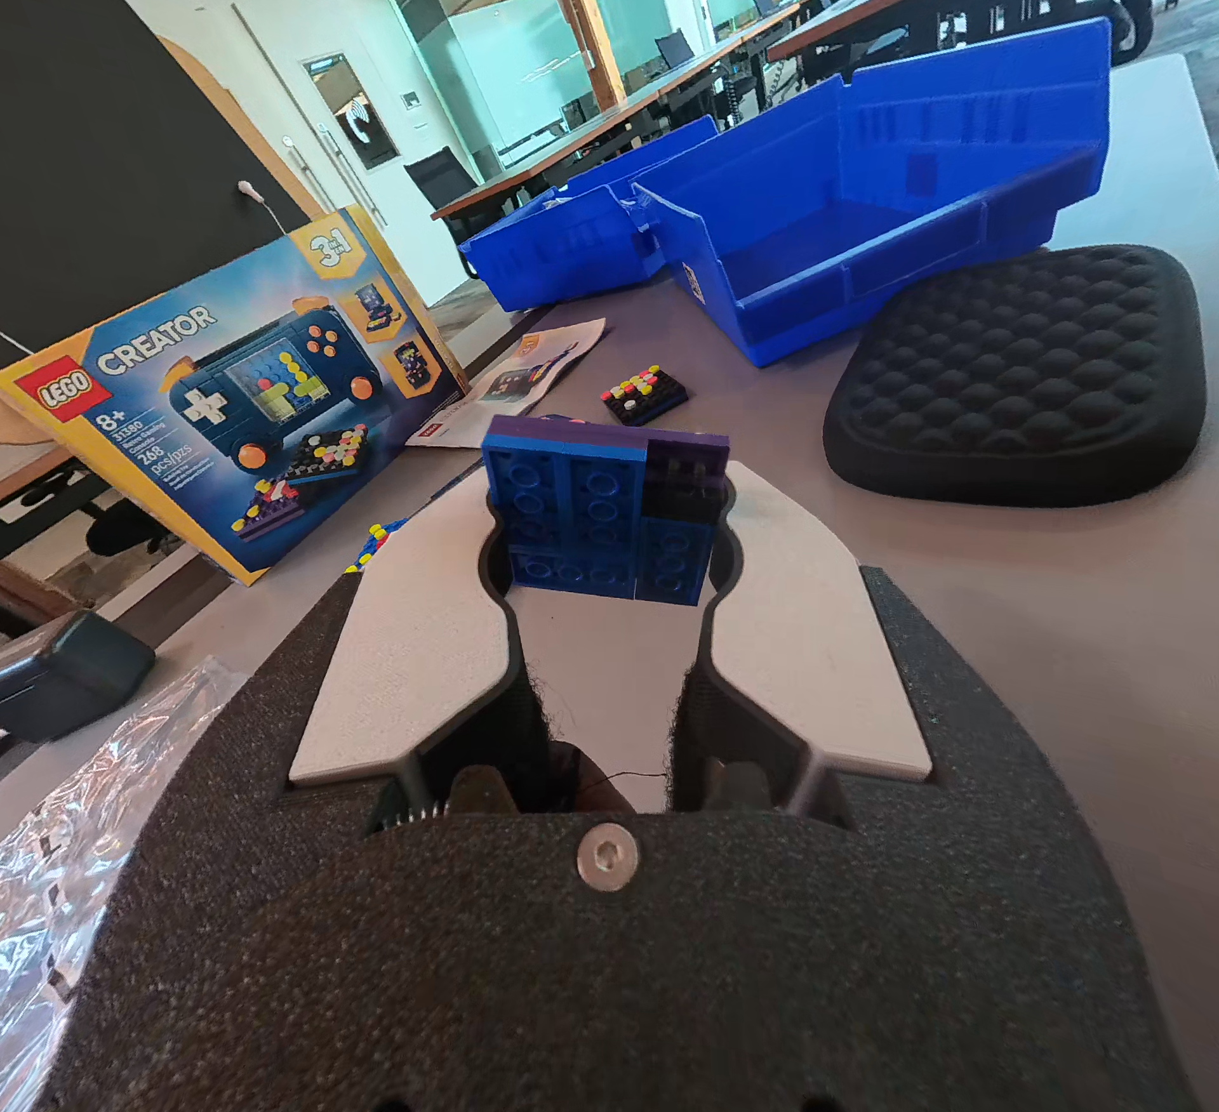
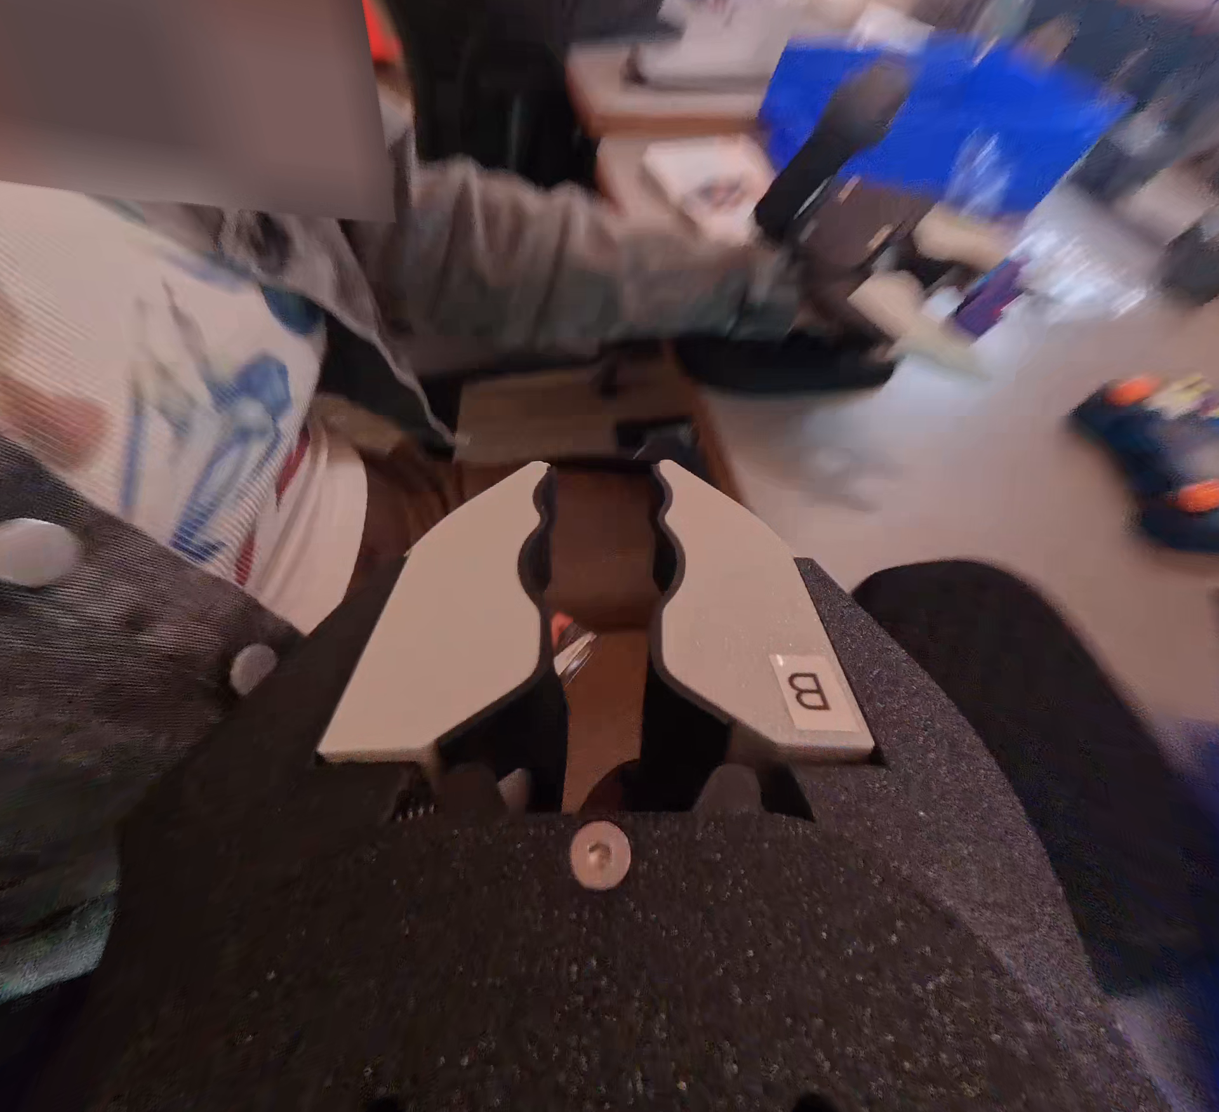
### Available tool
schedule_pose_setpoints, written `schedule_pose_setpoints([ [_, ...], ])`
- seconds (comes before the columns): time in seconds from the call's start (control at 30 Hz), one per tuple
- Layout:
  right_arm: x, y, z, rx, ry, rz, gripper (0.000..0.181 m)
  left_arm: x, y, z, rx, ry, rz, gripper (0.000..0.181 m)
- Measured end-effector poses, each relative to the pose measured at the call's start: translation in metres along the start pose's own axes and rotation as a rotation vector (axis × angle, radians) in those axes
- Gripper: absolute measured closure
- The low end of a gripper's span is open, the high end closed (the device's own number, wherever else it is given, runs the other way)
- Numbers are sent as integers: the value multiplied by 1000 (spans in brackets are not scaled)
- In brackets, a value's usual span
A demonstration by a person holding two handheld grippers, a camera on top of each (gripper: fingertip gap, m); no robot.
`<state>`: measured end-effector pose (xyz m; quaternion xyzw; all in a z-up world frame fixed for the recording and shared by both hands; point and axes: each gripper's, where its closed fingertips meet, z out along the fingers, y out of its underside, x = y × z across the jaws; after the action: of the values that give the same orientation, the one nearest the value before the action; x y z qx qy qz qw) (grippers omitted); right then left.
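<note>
The left gripper is clamped on a flat brick assembly of blue plates with a purple top edge and a black section, held upright between its pale fingers with the underside facing the camera, above the grey table. Just beyond it lies an open instruction booklet, and near that a small black studded plate with red, yellow and white round pieces on top. A toy box stands tilted at the left, and loose yellow and blue pieces lie between it and the left finger. Two blue plastic bins sit further back, the nearer one resting partly on a black quilted pad at the right. Crinkled clear wrap and a dark object occupy the near left edge. Behind are a black wall panel, glass partitions, wooden posts and rows of long desks with chairs. The right gripper has its fingers parted with nothing between them; it points off the table edge toward brown flooring. That view is heavily blurred: a person's grey sleeve reaches across toward the other gripper, with blue shapes behind, and an orange and dark blue brick model sits on the table at the right.
</note>
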<state>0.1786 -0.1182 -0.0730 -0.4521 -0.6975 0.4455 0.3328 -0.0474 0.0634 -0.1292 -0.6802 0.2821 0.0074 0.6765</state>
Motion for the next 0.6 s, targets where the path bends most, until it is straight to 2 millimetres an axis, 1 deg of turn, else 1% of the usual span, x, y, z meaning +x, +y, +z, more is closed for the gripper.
schedule_pose_setpoints([
  [0.07,-5,43,40,-119,-37,51,154,1,1,0,-4,3,4,123],
  [0.13,5,92,78,-244,26,79,152,0,0,0,4,1,0,123],
  [0.2,20,141,106,-391,99,70,153,-2,-2,-2,18,-6,-8,123],
  [0.27,28,179,129,-520,111,64,155,-3,-3,-2,26,-6,-19,124],
  [0.3,31,193,138,-575,106,59,155,-3,-3,-3,30,-4,-24,124],
  [0.37,36,216,150,-673,81,29,155,-4,-4,-4,43,-3,-37,124],
  [0.43,44,232,156,-767,74,-24,157,-7,-6,-6,65,-5,-64,124],
  [0.53,51,241,159,-882,65,-97,163,-14,-10,-10,106,-15,-122,124],
  [0.6,51,251,157,-989,36,-123,162,-16,-12,-12,122,-18,-136,124],
])
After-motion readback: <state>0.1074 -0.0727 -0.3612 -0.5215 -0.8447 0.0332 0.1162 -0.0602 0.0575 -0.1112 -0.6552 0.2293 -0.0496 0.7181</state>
